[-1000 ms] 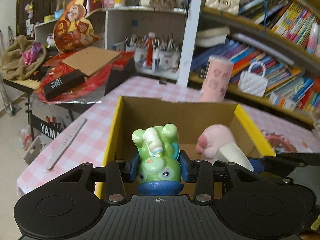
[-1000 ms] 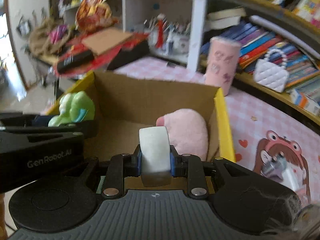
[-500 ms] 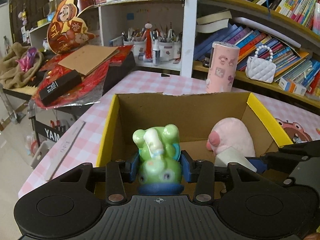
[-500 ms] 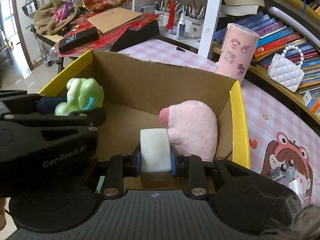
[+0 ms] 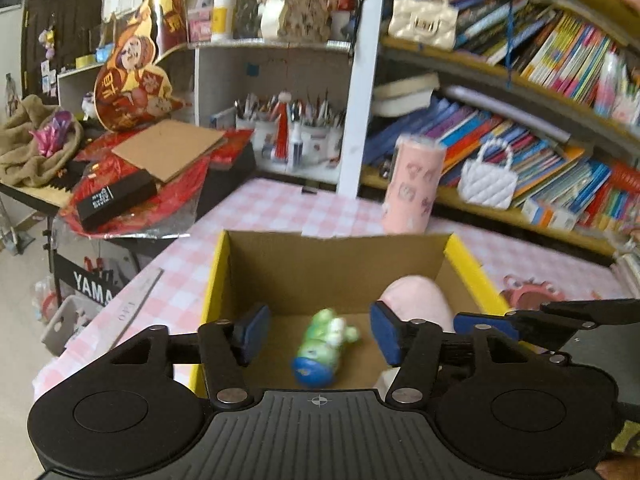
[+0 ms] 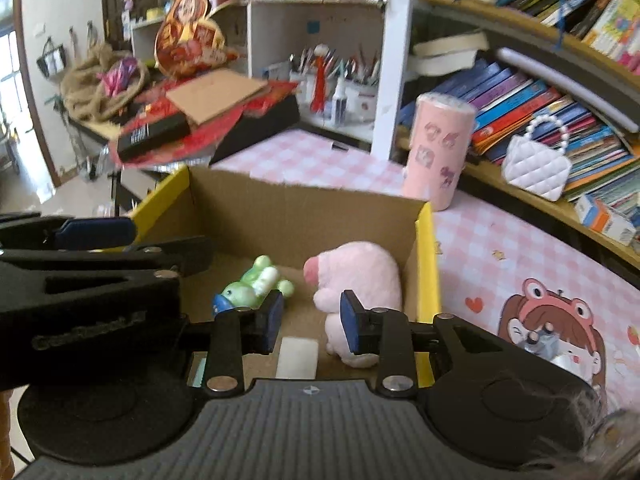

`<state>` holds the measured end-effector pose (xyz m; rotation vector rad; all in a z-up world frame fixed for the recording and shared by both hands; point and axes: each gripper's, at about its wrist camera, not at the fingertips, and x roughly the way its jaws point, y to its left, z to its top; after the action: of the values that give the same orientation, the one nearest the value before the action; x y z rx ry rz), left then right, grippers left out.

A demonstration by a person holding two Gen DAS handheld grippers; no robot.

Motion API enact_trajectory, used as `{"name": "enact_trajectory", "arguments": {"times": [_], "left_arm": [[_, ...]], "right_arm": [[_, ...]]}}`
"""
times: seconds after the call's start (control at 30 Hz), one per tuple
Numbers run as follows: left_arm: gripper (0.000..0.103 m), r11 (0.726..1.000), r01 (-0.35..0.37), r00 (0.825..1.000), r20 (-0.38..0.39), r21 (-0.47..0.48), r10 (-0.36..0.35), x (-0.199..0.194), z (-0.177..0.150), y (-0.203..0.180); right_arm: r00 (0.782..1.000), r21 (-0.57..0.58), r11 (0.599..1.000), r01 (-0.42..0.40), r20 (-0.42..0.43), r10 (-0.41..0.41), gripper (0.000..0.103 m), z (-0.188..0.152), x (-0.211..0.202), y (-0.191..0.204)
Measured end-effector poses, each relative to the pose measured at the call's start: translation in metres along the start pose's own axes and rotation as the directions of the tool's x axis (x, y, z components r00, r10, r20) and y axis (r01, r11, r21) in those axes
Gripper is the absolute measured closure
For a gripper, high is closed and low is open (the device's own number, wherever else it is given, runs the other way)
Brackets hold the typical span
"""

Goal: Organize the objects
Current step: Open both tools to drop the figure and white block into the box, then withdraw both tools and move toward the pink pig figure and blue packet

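Premises read as a cluttered home study or child's room. Bookshelves (image 5: 532, 92) packed with colourful books occupy two o'clock. Pen cups (image 5: 296, 132) stand at twelve o'clock. A table with a pink checked cloth (image 5: 280, 208) holds the centre; a festive red decoration (image 5: 128, 96) at ten o'clock.

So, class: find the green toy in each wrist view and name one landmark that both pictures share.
Left wrist: green toy lies on the box floor, low centre, between the open tool's pads.
Right wrist: green toy sits left of centre, just beyond the tool's left pad.
Shared landmark: the pink plush to its right in the box.
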<state>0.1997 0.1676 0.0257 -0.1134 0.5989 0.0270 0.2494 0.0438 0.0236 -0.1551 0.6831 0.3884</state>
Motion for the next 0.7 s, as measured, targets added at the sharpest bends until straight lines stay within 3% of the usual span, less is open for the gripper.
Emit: {"name": "enact_trajectory", "arguments": {"times": [0.37, 0.7], "left_arm": [[0.035, 1.000, 0.008, 0.994, 0.107, -0.011, -0.006, -0.081, -0.025, 0.007], [0.035, 0.999, -0.021, 0.999, 0.037, -0.037, 0.023, -0.131, -0.085, 0.018]], "right_arm": [[0.996, 0.053, 0.998, 0.023, 0.084, -0.027, 0.073, -0.034, -0.078, 0.014], [0.999, 0.113, 0.993, 0.034, 0.011, -0.035, 0.073, -0.105, -0.124, 0.033]]}}
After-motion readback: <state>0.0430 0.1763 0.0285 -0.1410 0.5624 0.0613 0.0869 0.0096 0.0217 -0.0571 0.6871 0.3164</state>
